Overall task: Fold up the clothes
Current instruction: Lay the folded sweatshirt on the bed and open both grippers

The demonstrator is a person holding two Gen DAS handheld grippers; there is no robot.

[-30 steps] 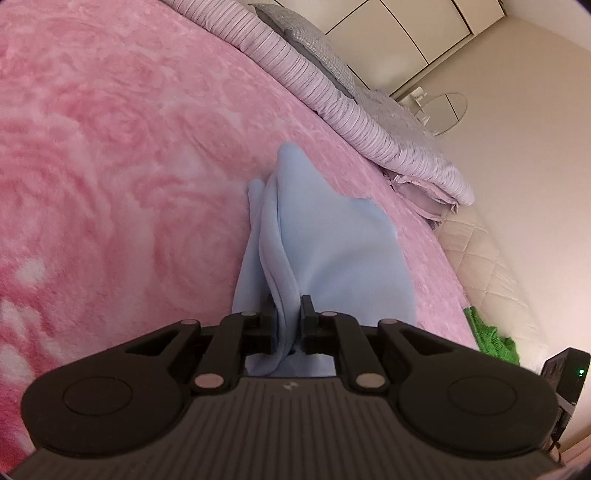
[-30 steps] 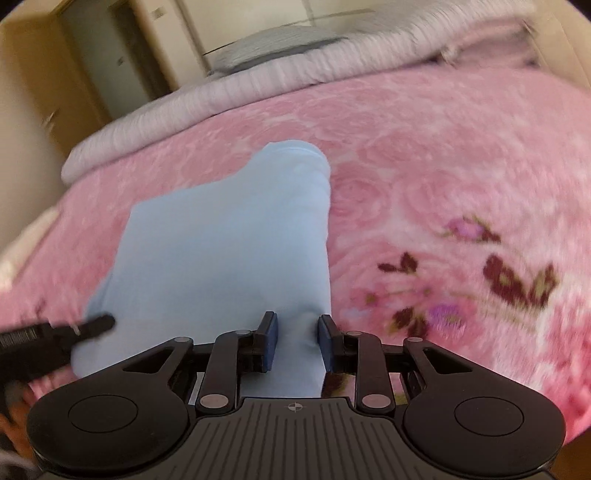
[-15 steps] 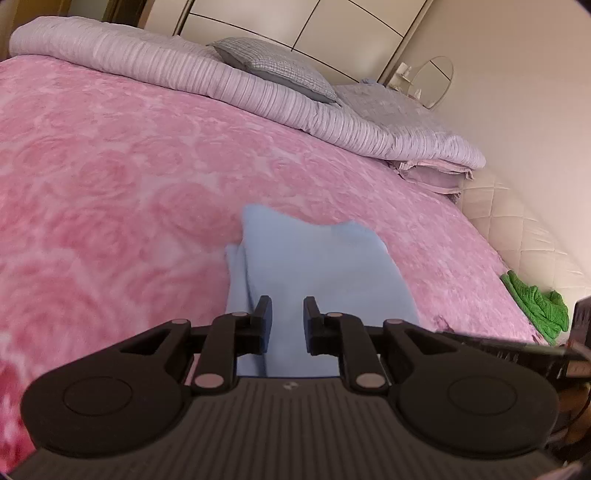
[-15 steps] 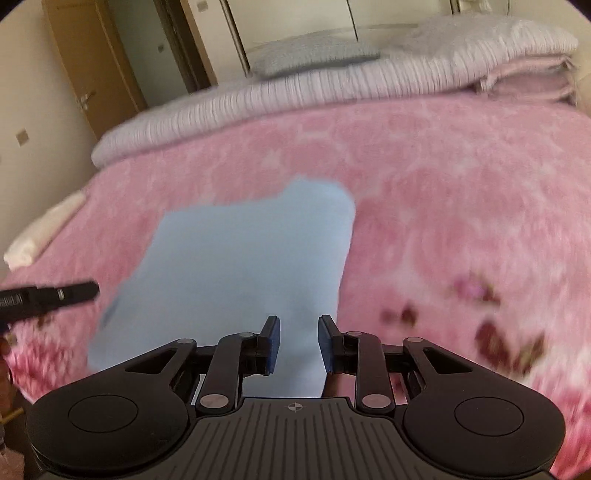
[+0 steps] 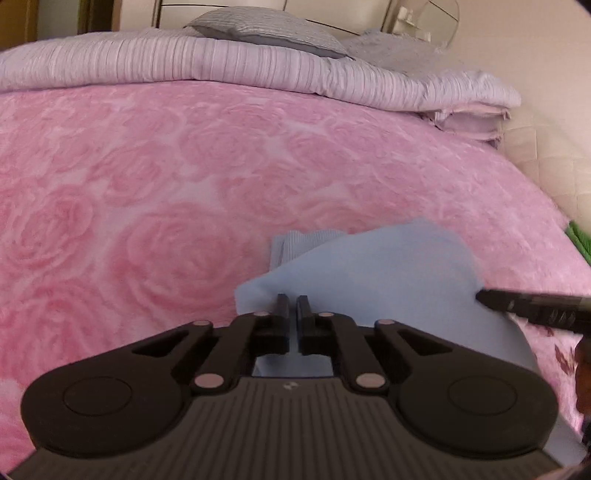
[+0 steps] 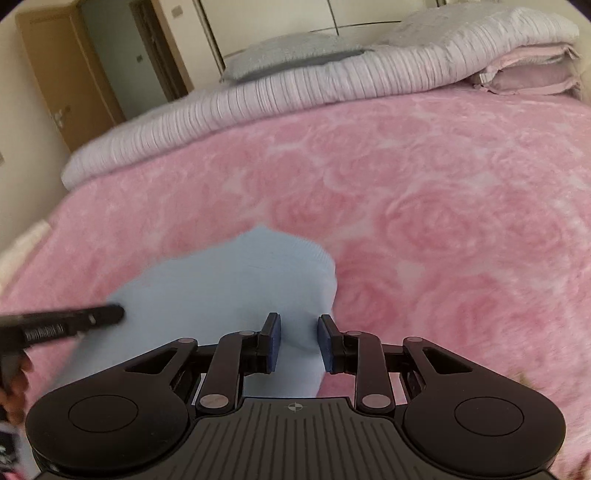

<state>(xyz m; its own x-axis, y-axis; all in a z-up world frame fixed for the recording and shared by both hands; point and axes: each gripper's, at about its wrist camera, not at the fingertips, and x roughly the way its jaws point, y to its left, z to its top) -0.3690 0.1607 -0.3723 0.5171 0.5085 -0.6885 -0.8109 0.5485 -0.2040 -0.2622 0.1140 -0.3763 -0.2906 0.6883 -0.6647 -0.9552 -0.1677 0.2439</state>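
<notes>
On the near part of the pink rose blanket (image 5: 184, 192) lies the light blue garment (image 5: 380, 273), folded into a flat block, ribbed cuff poking out at its far left corner. Left gripper (image 5: 293, 314) sits low over the garment's left edge, pointing toward the headboard; jaws nearly together, narrow gap, no cloth visibly pinched between them. Right gripper (image 6: 297, 341) sits over the garment's right edge, same heading, jaws apart with blue cloth showing in the gap, not clamped. Each view catches the other gripper's black finger coming in from the side. Striped lilac duvet (image 5: 221, 70) and grey pillow (image 5: 266, 31) are bunched up at the far end.
</notes>
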